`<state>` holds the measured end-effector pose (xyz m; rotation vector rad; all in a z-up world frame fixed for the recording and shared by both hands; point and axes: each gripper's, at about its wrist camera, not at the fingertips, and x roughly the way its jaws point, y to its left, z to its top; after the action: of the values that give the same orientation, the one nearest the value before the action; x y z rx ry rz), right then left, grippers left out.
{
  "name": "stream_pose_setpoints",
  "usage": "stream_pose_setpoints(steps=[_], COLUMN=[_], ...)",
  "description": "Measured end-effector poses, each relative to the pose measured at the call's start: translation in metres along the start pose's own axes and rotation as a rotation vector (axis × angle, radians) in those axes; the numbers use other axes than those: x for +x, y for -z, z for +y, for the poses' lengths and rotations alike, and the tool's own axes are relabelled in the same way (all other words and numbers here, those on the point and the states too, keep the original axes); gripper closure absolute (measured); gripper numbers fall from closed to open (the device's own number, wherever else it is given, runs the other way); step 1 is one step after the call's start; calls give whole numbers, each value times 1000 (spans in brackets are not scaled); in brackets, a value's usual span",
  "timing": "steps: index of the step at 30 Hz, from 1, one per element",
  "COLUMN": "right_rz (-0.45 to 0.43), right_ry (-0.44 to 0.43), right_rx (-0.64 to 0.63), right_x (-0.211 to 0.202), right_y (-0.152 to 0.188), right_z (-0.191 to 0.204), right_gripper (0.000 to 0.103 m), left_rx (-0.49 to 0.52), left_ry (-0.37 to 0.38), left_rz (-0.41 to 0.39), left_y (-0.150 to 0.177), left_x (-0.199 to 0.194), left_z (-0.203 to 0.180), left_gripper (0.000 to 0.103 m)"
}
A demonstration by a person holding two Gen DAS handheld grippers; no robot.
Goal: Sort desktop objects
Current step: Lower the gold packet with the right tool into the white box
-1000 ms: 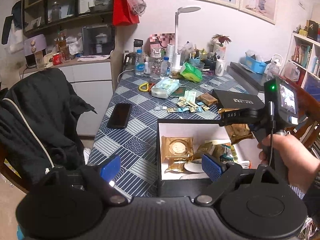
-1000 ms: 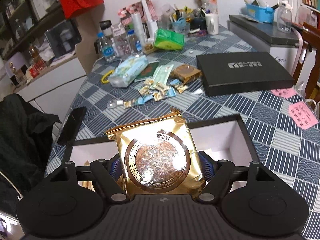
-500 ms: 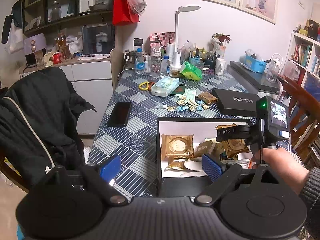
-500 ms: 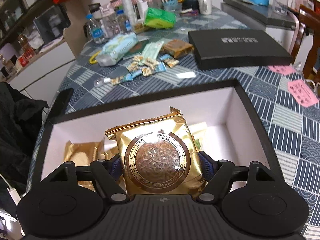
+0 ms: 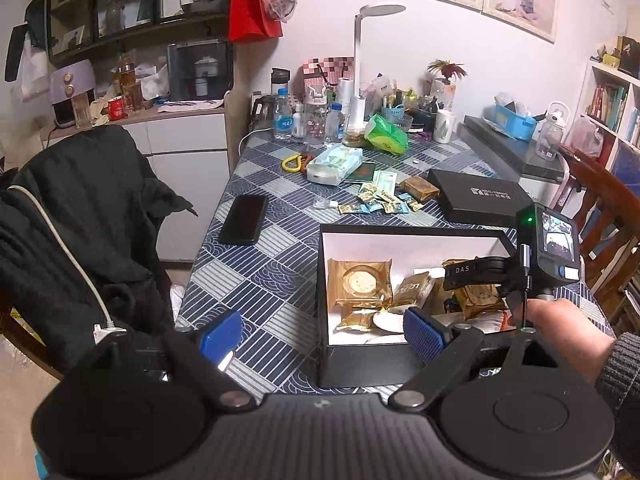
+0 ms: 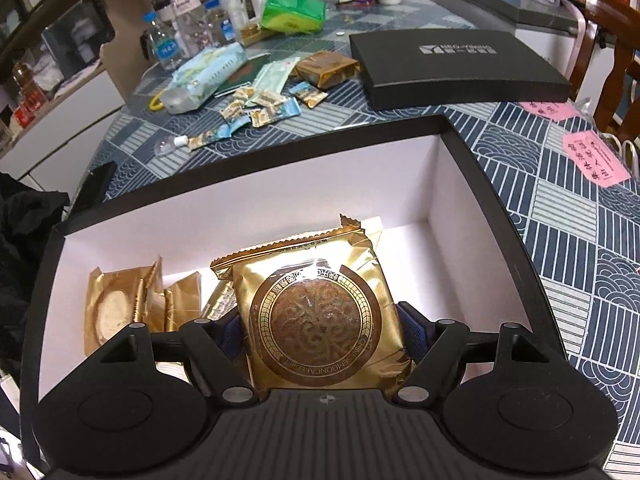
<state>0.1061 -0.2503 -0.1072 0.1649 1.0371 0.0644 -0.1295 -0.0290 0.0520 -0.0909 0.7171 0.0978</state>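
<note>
We pinch the gold mooncake packet (image 6: 320, 312) in the right gripper (image 6: 322, 334), jaws closed on its side edges, low inside the open black box (image 6: 472, 184). It's probably light, with slick, crinkly foil and a crushable cake, so edge grips suit. Left gripper (image 5: 320, 336) hovers wide open and empty near the box. Loose candies (image 6: 260, 108) lie beyond.
</note>
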Motion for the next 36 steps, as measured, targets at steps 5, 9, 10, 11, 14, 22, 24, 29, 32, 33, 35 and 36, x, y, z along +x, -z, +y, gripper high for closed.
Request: stream_pose_setpoints(steps=[5, 9, 10, 11, 14, 22, 24, 29, 32, 33, 35, 36], right_rz=[3, 10, 12, 12, 17, 34, 35, 37, 33, 31, 26, 25], right_ry=[12, 18, 19, 19, 20, 16, 16, 15, 13, 13, 13, 14], right_rx=[-20, -24, -25, -27, -34, -35, -34, -29, -24, -23, -23, -25], right_x=[3, 7, 8, 9, 11, 13, 13, 13, 13, 13, 13, 13], right_y=[-3, -6, -6, -6, -7, -7, -7, -6, -6, -6, -6, -6], right_z=[1, 0, 0, 0, 1, -1, -1, -2, -3, -3, -3, -2], right_gripper=[28, 28, 28, 28, 27, 25, 25, 25, 25, 25, 25, 25], left_rx=[-4, -5, -7, -10, -19, -22, -20, -13, -11, -11, -11, -11], left_ry=[-5, -12, -14, -16, -21, -17, -14, -9, -7, -6, -7, -7], left_rz=[7, 8, 8, 9, 13, 15, 16, 18, 22, 23, 25, 25], left_y=[0, 0, 0, 0, 1, 3, 2, 2, 1, 1, 1, 1], left_x=[2, 2, 2, 2, 2, 3, 4, 5, 6, 7, 7, 7], left_z=[2, 3, 4, 5, 7, 12, 12, 9, 9, 8, 9, 9], left_gripper=[0, 0, 0, 0, 0, 0, 0, 0, 0, 0, 0, 0])
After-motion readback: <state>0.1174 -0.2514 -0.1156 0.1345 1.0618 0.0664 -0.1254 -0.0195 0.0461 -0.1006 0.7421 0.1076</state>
